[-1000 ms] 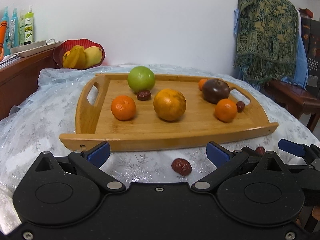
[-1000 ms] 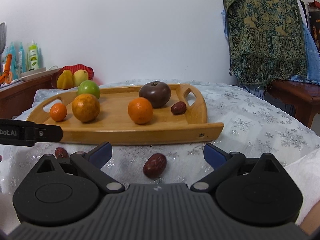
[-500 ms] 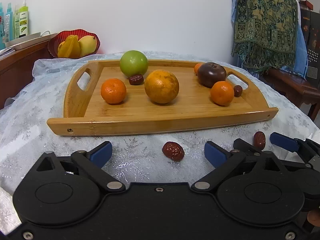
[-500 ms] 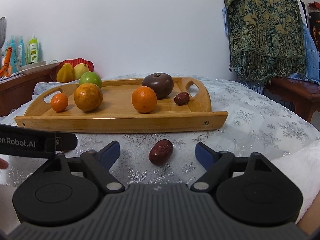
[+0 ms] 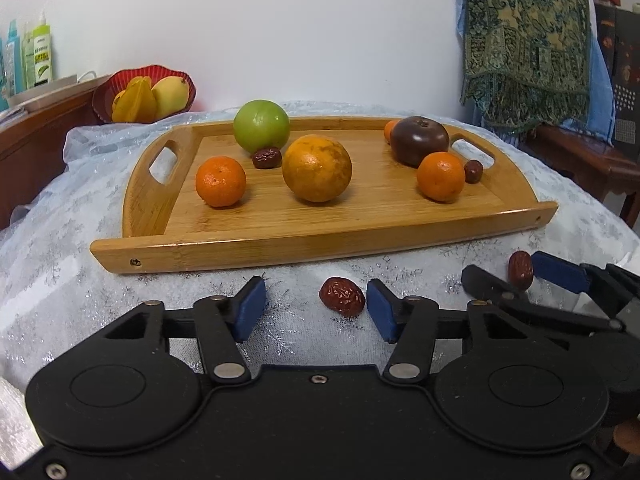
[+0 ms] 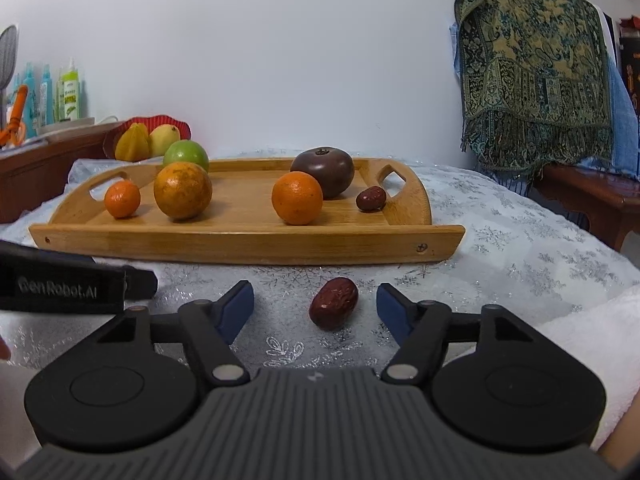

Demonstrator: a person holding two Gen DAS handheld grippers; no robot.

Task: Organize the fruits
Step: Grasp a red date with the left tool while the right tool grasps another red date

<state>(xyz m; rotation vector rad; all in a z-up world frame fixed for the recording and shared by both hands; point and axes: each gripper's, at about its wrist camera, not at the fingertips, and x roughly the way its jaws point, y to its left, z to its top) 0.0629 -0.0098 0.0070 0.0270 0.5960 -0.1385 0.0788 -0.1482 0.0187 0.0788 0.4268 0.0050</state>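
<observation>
Dates are being closed on by both claws: one second ago the jaws stood wide, now they are narrowing, so pickup is judged imminent. Left claw (image 5: pixel 316 308): wrinkled red date (image 5: pixel 342 302) between the pads, against the 3 o'clock pad. Right claw (image 6: pixel 315 309): second date (image 6: pixel 333 303) centred, untouched. Both lie on the tabletop (image 6: pixel 520 248), at 6 o'clock of the wooden tray (image 6: pixel 240 246).

My pads (image 5: pixel 250 308) are blue. Dark red dates (image 6: pixel 333 303) lie on silver-snowflaked white cloth (image 6: pixel 520 240). The shawl (image 6: pixel 532 64) is green-gold paisley.
</observation>
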